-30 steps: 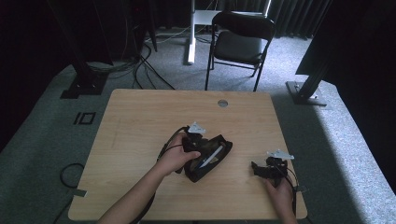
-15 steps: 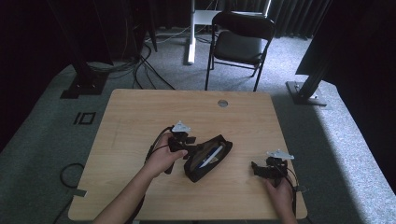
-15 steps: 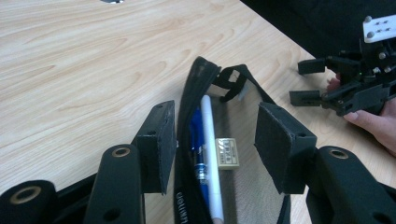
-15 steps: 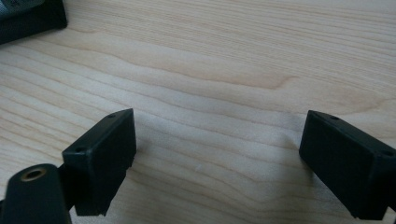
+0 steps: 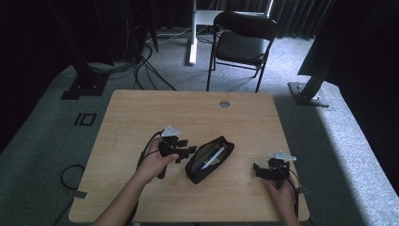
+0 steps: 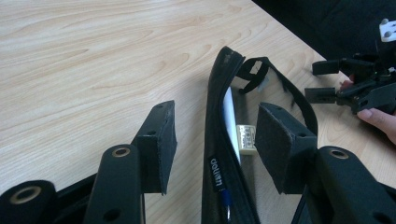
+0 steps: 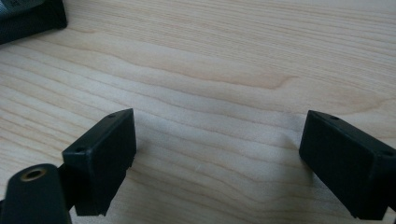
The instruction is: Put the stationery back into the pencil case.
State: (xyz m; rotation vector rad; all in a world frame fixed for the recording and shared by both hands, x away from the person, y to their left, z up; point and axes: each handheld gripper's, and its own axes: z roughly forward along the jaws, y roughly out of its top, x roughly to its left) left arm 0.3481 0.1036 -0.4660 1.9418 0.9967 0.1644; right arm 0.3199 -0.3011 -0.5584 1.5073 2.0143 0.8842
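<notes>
Since the black fabric zip pouch lay unzipped, we kept our left gripper unclenched, jaws straddling its near edge without pinching. Our right gripper sat spread over bare wooden table, gripping nothing.

Matt black cloth pouch; smooth pale wood-grain table.

Dim high view, daylight patch on floor at three o'clock, dark surroundings, gripper views bright, near jaws soft
</notes>
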